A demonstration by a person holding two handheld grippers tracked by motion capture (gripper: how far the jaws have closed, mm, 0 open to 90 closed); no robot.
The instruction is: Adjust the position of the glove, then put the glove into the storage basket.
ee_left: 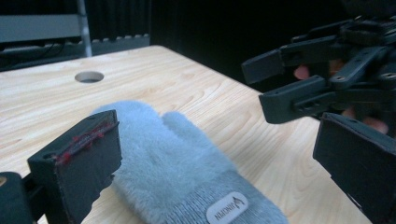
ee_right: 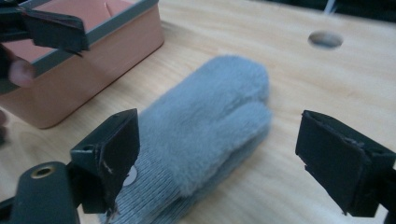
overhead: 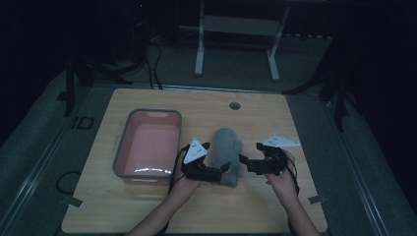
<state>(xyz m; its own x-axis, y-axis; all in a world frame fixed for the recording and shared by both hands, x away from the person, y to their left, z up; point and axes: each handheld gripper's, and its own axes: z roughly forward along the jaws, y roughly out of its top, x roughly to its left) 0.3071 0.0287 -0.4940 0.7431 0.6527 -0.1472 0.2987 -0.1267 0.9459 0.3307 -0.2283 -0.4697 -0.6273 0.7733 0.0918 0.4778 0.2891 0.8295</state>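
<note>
A fluffy grey mitten lies flat on the wooden table, its knitted cuff toward the person. My left gripper stands at the cuff's left side and my right gripper at its right side, the two pointing at each other. In the left gripper view the mitten, with a small logo patch on the cuff, lies between the wide-apart jaws of my open left gripper. The right gripper shows beyond it. In the right gripper view the mitten lies between the spread jaws of my open right gripper, untouched by either pad.
A pink bin with a grey rim stands left of the mitten, close behind my left hand, and its near wall shows in the right gripper view. A round cable hole sits in the table's far middle. Dark floor surrounds the table.
</note>
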